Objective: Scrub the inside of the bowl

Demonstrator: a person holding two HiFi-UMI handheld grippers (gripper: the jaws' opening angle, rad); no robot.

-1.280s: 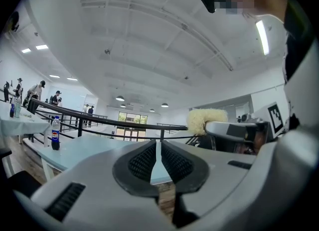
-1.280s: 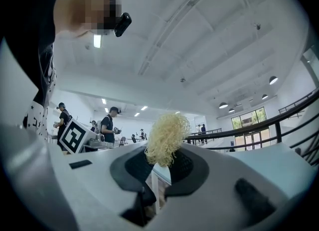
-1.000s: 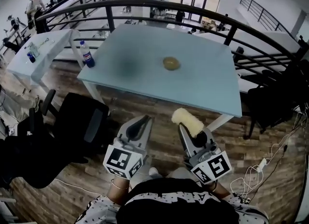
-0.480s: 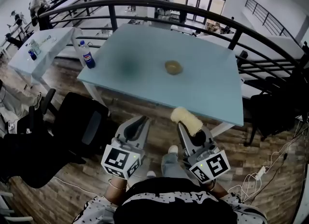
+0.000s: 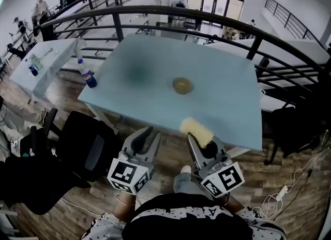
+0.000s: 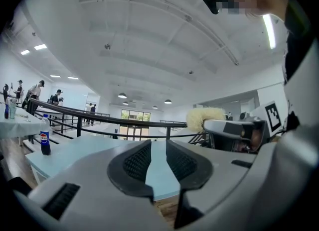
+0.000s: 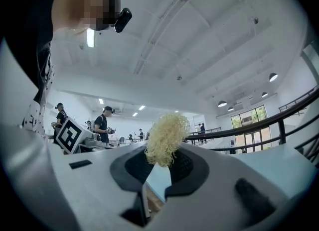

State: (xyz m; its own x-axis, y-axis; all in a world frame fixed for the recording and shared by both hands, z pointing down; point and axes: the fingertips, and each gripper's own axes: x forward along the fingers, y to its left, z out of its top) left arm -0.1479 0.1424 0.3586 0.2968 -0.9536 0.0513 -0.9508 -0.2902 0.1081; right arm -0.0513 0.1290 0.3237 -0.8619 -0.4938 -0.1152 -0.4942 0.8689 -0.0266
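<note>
A small yellowish bowl (image 5: 182,85) stands near the middle of the pale blue table (image 5: 222,112). My right gripper (image 5: 199,141) is shut on a fluffy yellow scrubber (image 5: 195,129), which reaches just over the table's near edge, well short of the bowl. The right gripper view shows the scrubber (image 7: 166,138) pinched between the dark pads. My left gripper (image 5: 147,134) hovers beside it, in front of the table. Its jaws have just been opening; a gap shows between them with nothing inside (image 6: 158,149).
A blue-labelled bottle (image 5: 88,75) stands at the table's left corner. A black office chair (image 5: 85,143) is at my lower left. A dark curved railing (image 5: 207,14) runs behind the table. Further left is a white table (image 5: 44,58) with people nearby.
Both grippers have come forward to the table's near edge, the scrubber going with the right one. The left jaws have parted.
</note>
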